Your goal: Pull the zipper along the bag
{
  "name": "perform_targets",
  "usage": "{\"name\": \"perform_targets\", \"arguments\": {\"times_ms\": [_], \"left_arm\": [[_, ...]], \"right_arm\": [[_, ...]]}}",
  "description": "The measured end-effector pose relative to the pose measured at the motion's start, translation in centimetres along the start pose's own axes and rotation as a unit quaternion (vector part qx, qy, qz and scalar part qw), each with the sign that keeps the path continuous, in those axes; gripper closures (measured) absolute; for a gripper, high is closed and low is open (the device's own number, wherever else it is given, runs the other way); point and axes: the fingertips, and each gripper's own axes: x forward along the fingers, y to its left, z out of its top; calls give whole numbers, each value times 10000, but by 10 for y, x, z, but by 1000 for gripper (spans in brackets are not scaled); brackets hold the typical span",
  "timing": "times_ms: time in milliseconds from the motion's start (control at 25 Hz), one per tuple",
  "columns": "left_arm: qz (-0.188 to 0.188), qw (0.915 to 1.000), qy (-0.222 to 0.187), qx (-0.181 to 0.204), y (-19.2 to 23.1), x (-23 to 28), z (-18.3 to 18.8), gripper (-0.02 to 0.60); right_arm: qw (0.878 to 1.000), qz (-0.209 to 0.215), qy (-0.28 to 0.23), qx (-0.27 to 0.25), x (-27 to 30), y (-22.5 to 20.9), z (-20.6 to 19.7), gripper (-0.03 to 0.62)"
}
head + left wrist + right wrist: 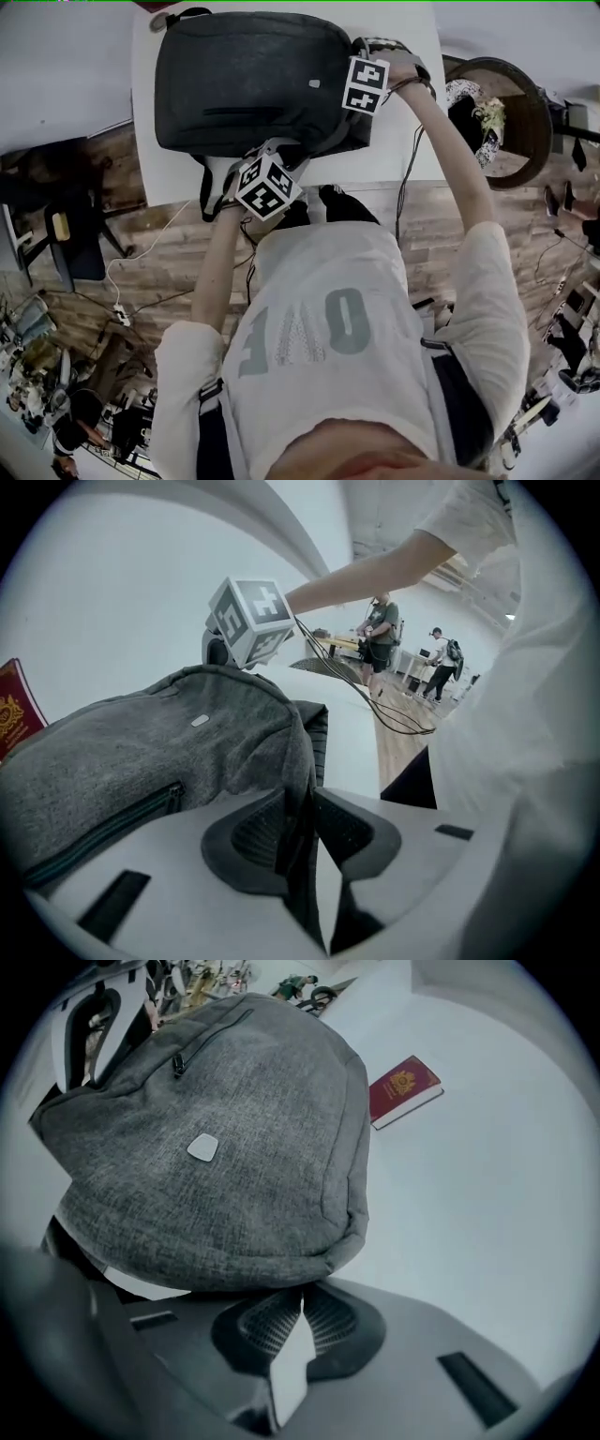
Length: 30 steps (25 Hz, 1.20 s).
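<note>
arms in white sleeves reach from the near side over a white table (142,122), with one gripper in each hand.

left gripper (305,803): positioned at the near edge of the bag (253,75) and angled downward. jaws stand almost together, clamped on a dark fold of the bag's edge fabric. the fold runs down between the pads (253,832).

bag: grey backpack, lying flat on the table with its front face up. a pocket zipper (103,829) runs across the front face, on the side nearer the left gripper. a small pale tag (202,1148) sits near the middle of the face.

right gripper (300,1299): positioned at the far right corner of the bag. jaws are closed pad to pad, with the tips right at the bag's rim seam. whether they pinch a zipper pull cannot be told.

booklet (403,1089): red, lying flat on the table to the far left of the bag, apart from it.
</note>
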Motion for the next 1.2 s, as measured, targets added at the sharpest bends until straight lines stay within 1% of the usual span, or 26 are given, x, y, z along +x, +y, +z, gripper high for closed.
{"name": "perform_targets", "arguments": {"times_ms": [160,320,400,480,560,640,720,760,800,880,920,1000,1040,1080,1200], "left_arm": [[224,9992,-100,-330,16,14,19,469],[429,9969,-209,-622,27,22,34,469],[487,9960,-272,-693,29,23,37,469],[528,9961,-328,-631,29,24,40,469],[645,9962,-447,-382,28,14,48,468],[985,9924,-721,-167,37,-15,66,468],[1334,9865,-926,-196,60,-45,79,457],[1521,9841,-898,-182,75,-55,80,430],[1735,9818,-767,-93,93,-61,75,416],[2098,9771,-316,153,127,-62,55,373],[2186,9756,-77,186,142,-59,41,373],[2192,9752,304,32,162,-49,14,359],[2171,9753,396,-61,169,-45,4,356],[2164,9753,418,-116,173,-42,-1,345],[2102,9764,430,-235,177,-41,-1,344]], "right_arm": [[9995,3,-238,-189,21,-28,8,562],[9982,-139,-258,-521,31,-50,18,562],[9972,-142,-261,-689,33,-55,21,562],[9968,-118,-279,-741,35,-56,21,562],[9969,-120,-299,-714,36,-58,19,562],[9968,-152,-313,-721,37,-59,18,562],[9966,-165,-299,-746,37,-59,15,562],[9968,-149,-285,-736,36,-58,13,562],[9970,-123,-266,-720,35,-57,11,562],[9970,-79,-229,-738,33,-54,8,562],[9967,-70,-214,-774,33,-54,8,562],[9963,-39,-193,-833,34,-55,7,562],[9962,-18,-185,-848,33,-55,6,563],[9962,1,-177,-855,32,-56,5,563],[9963,79,-172,-844,28,-59,0,563]]}}
